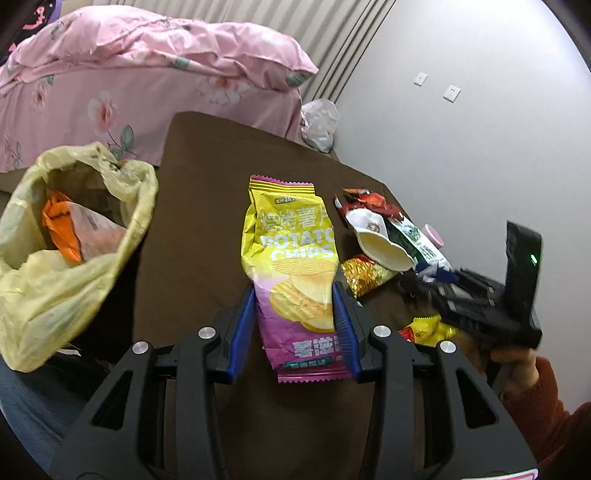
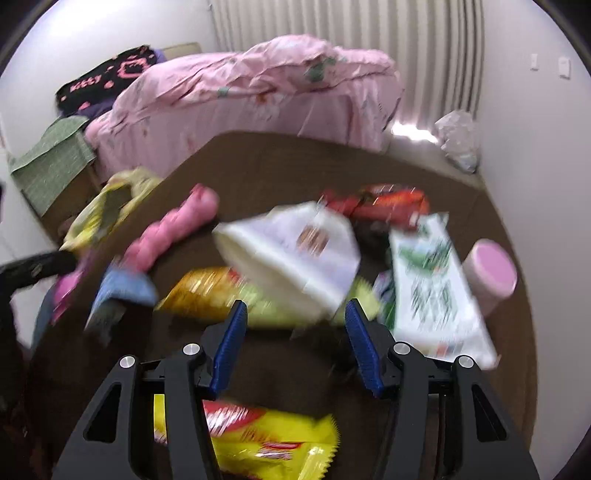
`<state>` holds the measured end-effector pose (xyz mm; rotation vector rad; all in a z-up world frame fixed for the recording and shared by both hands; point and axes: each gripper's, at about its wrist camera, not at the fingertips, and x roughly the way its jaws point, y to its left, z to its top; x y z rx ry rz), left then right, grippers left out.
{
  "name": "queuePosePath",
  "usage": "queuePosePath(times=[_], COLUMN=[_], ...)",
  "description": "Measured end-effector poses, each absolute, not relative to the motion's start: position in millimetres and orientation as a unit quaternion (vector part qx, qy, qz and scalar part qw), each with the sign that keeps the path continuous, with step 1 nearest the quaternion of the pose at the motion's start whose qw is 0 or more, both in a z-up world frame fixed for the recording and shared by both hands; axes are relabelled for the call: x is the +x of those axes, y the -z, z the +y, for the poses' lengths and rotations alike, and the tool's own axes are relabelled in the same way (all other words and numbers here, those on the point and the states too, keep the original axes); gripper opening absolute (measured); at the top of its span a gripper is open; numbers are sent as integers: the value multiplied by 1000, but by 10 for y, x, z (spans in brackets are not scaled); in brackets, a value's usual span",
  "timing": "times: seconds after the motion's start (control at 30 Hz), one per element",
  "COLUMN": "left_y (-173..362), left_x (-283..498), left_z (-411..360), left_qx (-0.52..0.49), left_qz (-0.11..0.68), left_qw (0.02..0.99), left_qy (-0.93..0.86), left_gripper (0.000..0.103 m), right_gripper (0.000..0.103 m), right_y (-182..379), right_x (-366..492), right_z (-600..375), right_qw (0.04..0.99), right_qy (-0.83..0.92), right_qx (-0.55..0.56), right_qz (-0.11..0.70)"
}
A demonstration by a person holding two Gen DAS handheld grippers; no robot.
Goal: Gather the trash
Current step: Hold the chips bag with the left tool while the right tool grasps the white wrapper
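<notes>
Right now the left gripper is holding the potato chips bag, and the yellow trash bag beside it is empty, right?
Not quite. The left gripper does hold the potato chips bag, but the yellow trash bag is not empty: the left wrist view shows an orange wrapper inside.

- I was working in a home bedroom, not a lab or a shop.
- A bed (image 1: 155, 92) stood behind the table, made up with a pink floral duvet (image 2: 258, 77) that hung down over its side.
- A black blanket with pink lettering (image 2: 107, 79) lay bunched at the bed's far end, and a green woven cloth (image 2: 51, 155) was draped just beside it.
- Long pleated pale curtains (image 2: 369, 29) covered the wall behind the bed.
- The plain white wall (image 1: 480, 122) carried two domestic wall plates (image 1: 451, 92).
- The brown-covered table (image 1: 229, 155) was littered with snack wrappers, with a yellow plastic bag (image 1: 66, 266) of rubbish at its edge: ordinary household clutter.
</notes>
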<state>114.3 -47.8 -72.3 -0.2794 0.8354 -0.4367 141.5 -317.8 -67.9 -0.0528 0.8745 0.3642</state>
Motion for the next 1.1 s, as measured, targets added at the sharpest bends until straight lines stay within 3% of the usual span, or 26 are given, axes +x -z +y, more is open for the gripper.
queuePosePath(times=[0.2,0.43,0.5,0.57,0.63,0.8,1.1], left_y=[709,660,652,653,654,609,606], left_x=[1113,1091,1097,1106,1106,1080,1077], left_z=[-566,-546,-532,-525,-529,-517,-505], left_qx=[-124,-114,-116,-117,-116,-106,-107], left_qz=[399,392,391,391,392,380,375], left_qw=[882,888,888,889,889,897,899], left_qy=[219,214,210,206,206,200,201], left_gripper=[38,39,39,39,39,39,39], right_gripper=[52,51,42,41,34,10,5], right_y=[363,415,507,610,708,584,69], right_x=[1232,1562,1603,1652,1736,1808,1480], right_z=[-3249,-2995,-2876,-2751,-2684,-2793,-2921], right_qw=[910,910,906,902,896,908,921], right_qy=[-207,-192,-188,-177,-166,-168,-213], right_qx=[-18,-133,-162,-200,-225,-167,-61], right_qz=[359,341,342,339,344,346,319])
